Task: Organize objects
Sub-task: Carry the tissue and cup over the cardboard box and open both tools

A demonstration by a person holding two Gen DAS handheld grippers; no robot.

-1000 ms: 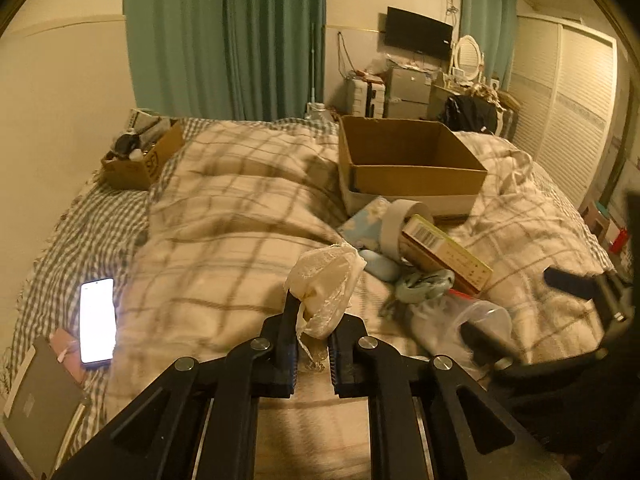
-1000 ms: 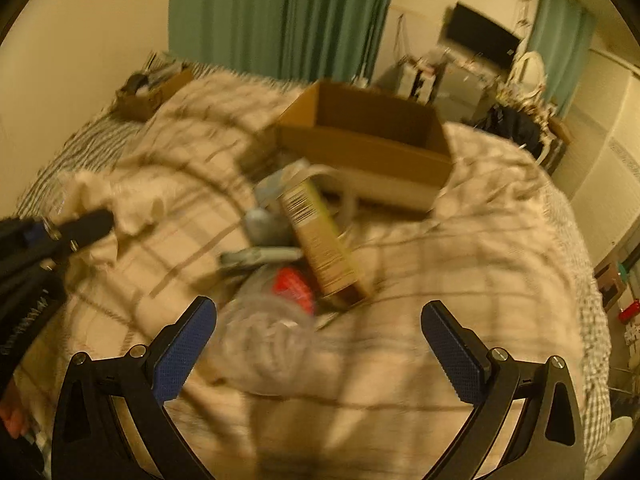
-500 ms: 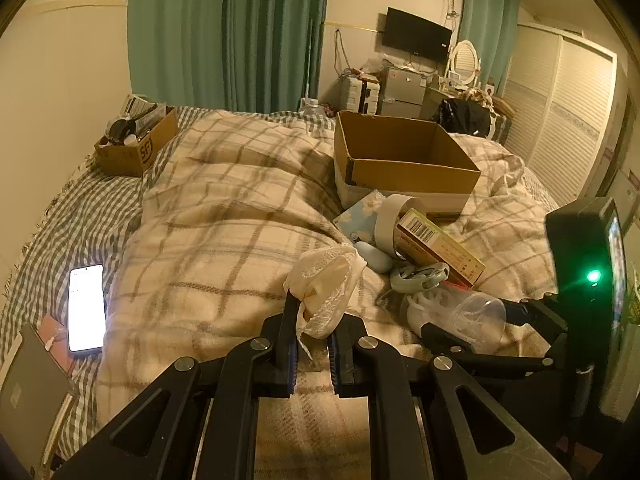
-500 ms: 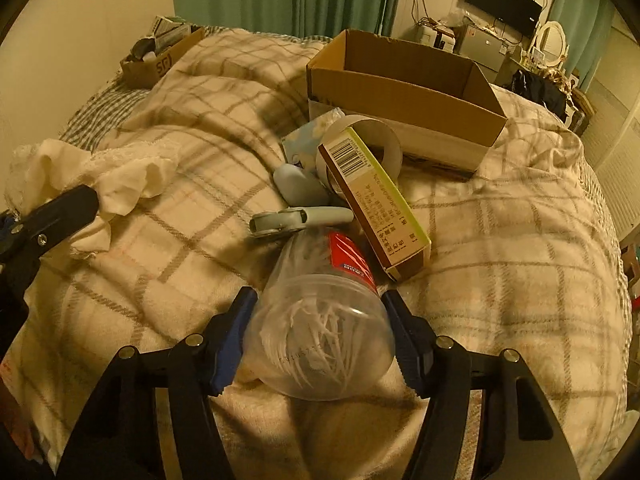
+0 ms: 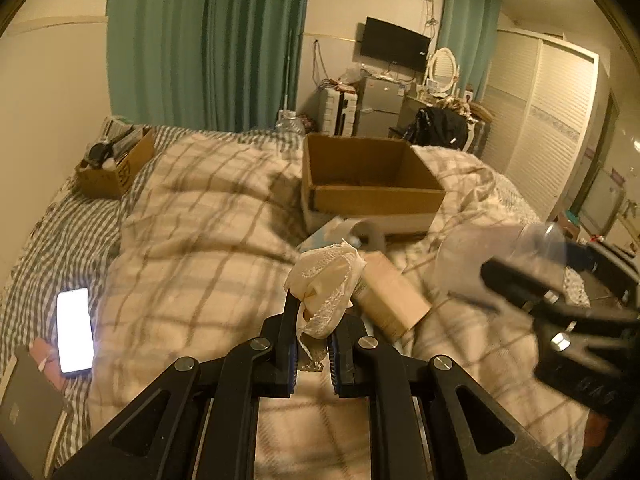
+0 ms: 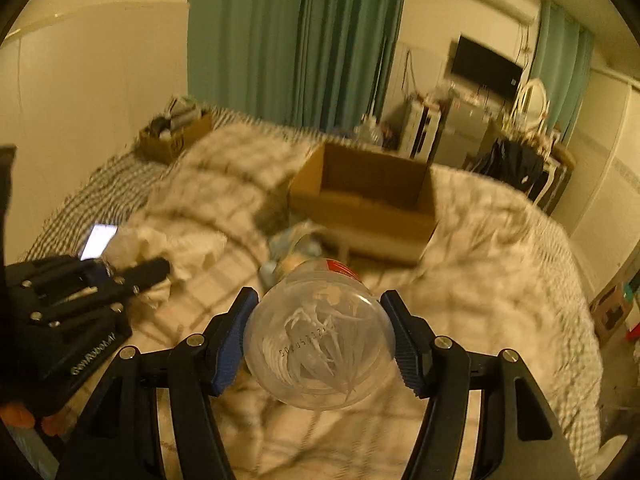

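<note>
Lifted off the bed now, the clear bottle (image 6: pixel 320 340) sits pinched base-first in the right claw (image 6: pixel 320 336); the open cardboard box (image 6: pixel 368 200) lies ahead at frame centre, while the left claw (image 5: pixel 312 344) pinches a lace cloth (image 5: pixel 324 292).

Your way to the open brown cardboard box (image 5: pixel 372 176) crosses a long tan carton (image 5: pixel 390 300) and a pale blue packet (image 5: pixel 324 234) lying just before it; the plaid blanket (image 5: pixel 208 232) on your left lies bare.

- Cream lace cloth (image 5: pixel 325 280)
- Clear bottle (image 6: pixel 320 338) with red label
- Beige blanket (image 5: pixel 208 240) with grey-brown plaid
- Brown cardboard box (image 5: pixel 370 178)
- Green curtains (image 5: pixel 208 44)
- Grey-and-white gingham sheet (image 5: pixel 60 232)
- Glowing white phone screen (image 5: pixel 74 330)
</note>
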